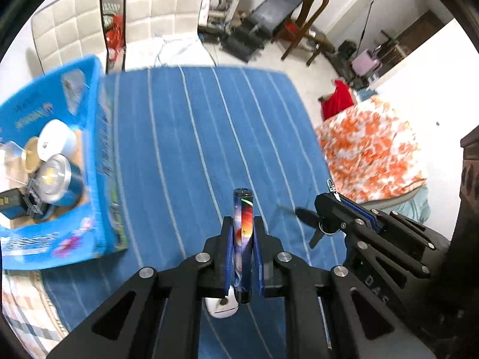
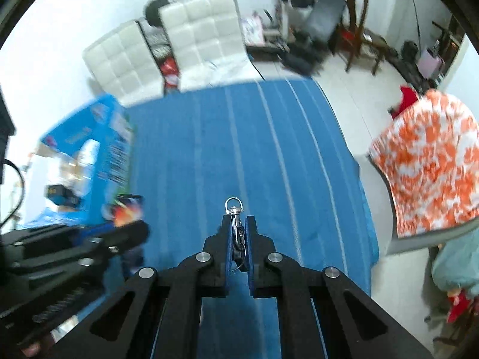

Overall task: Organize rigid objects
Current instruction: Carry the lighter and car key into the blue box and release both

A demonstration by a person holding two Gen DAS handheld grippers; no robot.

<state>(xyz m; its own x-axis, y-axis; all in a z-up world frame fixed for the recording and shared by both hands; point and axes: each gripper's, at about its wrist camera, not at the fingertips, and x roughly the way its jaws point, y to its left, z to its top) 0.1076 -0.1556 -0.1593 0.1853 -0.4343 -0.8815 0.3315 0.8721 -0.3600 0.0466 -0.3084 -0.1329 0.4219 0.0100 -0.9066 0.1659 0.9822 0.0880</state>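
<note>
Left gripper (image 1: 243, 224) clamped on a colourful printed tube (image 1: 243, 224); right gripper (image 2: 238, 224) pinched on a key clip (image 2: 236, 223). Only from the left wrist: jars (image 1: 57, 179) inside the blue box (image 1: 98, 161), dark keys (image 1: 311, 224) dangling.

colourful slim case (image 1: 243, 239): clamped upright | keyring (image 2: 236, 227): clamped, possibly keys

Looking forward and down along each pair of jaws from close behind them, hovering above the blue striped cloth (image 1: 191, 149). Sharing the blue box (image 2: 98, 146) left of the jaws, white cushions (image 1: 167, 9) ahead, each catching the other gripper alongside.
</note>
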